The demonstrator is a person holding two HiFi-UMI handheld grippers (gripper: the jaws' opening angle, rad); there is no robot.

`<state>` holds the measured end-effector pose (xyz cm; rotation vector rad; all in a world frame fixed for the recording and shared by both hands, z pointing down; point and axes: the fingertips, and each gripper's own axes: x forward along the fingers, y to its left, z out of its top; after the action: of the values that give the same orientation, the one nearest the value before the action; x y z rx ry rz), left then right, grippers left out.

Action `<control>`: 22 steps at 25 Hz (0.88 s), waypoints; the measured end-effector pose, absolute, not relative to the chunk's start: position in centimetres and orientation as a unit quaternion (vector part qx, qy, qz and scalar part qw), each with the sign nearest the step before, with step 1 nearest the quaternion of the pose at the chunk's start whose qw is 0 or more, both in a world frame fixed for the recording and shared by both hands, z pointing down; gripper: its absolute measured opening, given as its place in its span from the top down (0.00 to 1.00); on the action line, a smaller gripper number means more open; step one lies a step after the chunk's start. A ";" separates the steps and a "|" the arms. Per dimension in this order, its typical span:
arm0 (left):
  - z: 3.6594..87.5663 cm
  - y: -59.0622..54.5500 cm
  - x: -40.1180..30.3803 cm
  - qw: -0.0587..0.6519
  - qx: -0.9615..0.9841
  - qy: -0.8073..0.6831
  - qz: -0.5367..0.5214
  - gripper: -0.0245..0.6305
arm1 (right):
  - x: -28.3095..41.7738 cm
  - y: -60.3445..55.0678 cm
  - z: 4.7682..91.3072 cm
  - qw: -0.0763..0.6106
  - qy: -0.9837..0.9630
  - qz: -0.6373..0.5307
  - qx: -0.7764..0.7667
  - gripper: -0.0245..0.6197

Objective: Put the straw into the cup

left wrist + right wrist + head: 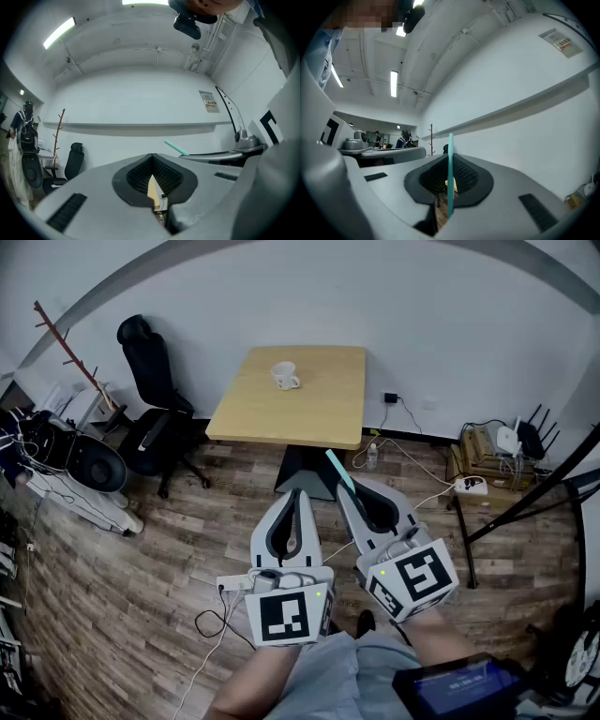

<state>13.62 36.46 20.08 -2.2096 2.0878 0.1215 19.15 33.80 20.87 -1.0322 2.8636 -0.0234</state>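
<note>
A white cup (285, 376) stands on a light wooden table (319, 413) at the far middle of the head view. My right gripper (345, 486) is shut on a teal straw (338, 471), which sticks out past its tips toward the table; in the right gripper view the straw (450, 174) stands upright between the closed jaws. My left gripper (300, 495) sits beside it, shut with nothing in it, and the left gripper view shows its jaws (153, 174) pressed together and the straw (176, 147) off to the right. Both grippers hover above the floor, short of the table.
A black office chair (150, 395) and a coat rack (77, 360) stand left of the table. Cables, a power strip (469, 486) and a router (525, 439) lie on the wood floor at right. More gear crowds the left edge.
</note>
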 end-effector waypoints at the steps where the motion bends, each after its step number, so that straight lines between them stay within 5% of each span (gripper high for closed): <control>1: 20.1 36.4 13.5 0.050 -0.725 0.685 0.041 0.96 | 19.0 33.8 20.9 0.049 0.940 -0.007 -0.339 0.93; 22: 21.2 36.8 6.7 0.040 -0.720 0.691 0.055 0.96 | 15.2 33.6 20.3 0.056 0.931 -0.009 -0.362 0.93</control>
<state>6.71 36.84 21.24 -2.2062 2.1157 0.1675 15.24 33.60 20.33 -1.0982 2.8243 -0.0282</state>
